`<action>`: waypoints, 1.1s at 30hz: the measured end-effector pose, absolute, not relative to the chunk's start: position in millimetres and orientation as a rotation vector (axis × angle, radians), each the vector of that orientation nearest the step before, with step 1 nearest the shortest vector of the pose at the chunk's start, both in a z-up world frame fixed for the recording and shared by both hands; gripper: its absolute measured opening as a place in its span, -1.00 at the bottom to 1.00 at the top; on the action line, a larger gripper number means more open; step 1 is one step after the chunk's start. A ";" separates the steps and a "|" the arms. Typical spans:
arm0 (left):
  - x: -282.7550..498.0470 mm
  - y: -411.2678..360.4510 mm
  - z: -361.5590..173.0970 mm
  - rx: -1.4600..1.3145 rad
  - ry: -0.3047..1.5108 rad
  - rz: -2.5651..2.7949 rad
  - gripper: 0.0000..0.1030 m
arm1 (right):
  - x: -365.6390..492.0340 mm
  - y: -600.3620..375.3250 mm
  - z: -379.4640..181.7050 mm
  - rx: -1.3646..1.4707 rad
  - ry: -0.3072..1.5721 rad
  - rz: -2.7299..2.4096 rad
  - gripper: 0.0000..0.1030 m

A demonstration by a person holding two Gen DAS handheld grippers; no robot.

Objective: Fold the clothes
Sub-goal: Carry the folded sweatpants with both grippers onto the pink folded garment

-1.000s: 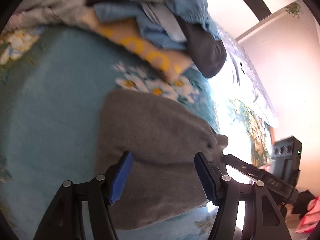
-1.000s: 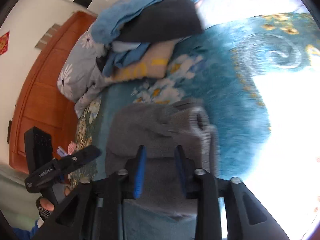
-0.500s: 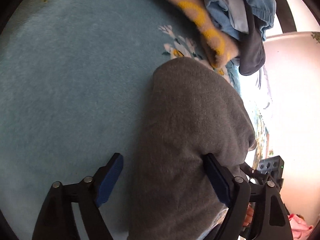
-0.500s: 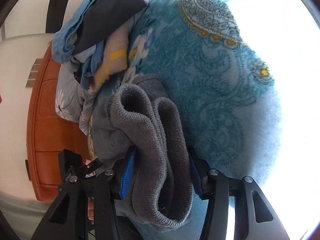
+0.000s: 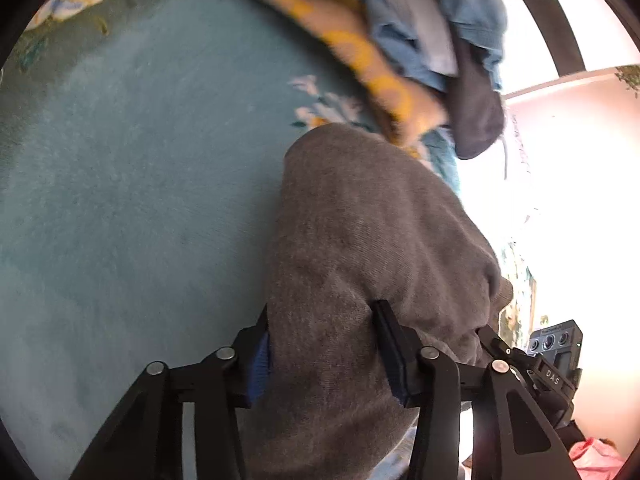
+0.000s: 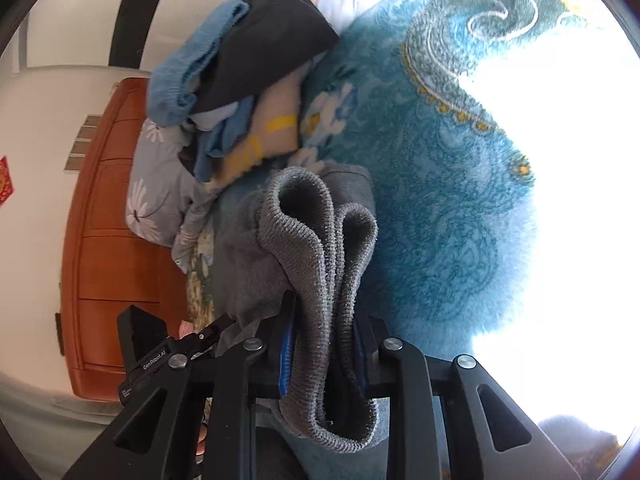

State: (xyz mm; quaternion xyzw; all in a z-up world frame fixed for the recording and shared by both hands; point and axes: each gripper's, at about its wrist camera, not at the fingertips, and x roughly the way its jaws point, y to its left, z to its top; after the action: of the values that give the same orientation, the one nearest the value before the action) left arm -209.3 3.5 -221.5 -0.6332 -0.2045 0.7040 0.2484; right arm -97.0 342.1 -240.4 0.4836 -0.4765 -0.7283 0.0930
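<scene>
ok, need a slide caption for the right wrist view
Right gripper clamps the ribbed hem of a folded grey knit sweater above a blue patterned blanket, beside a pile of unfolded clothes.

- You have a teal plush blanket filling the left and centre of the left wrist view; its paisley and flower pattern spreads across the right half of the right wrist view.
- You see strong light washing out the right edge of both views.
- You have a brown wooden cabinet at the left of the right wrist view, against a white wall.
- A dark vertical strip crosses that wall at upper left.
- A daisy-print pillow sits just beside the cabinet.
</scene>
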 end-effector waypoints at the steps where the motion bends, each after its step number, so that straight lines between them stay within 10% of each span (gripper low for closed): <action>1: -206.1 5.3 -215.9 -1.716 -0.553 1.926 -0.05 | -90.5 347.4 -234.5 1.413 -1.426 -2.164 -0.51; 19: -93.2 336.7 -109.7 -1.423 -0.284 1.462 -0.05 | 114.5 623.2 -79.2 1.241 -1.327 -2.601 -0.51; 33: 34.9 500.9 -119.8 -1.412 -0.048 1.226 -0.05 | 212.8 771.4 -77.8 1.390 -1.362 -2.660 -0.51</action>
State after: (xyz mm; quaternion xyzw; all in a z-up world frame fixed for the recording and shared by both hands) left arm 34.9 500.9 -119.8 -0.6074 -0.0205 0.5274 0.5937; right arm 212.8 771.4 -77.8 0.4205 -0.4121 -0.8046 -0.0773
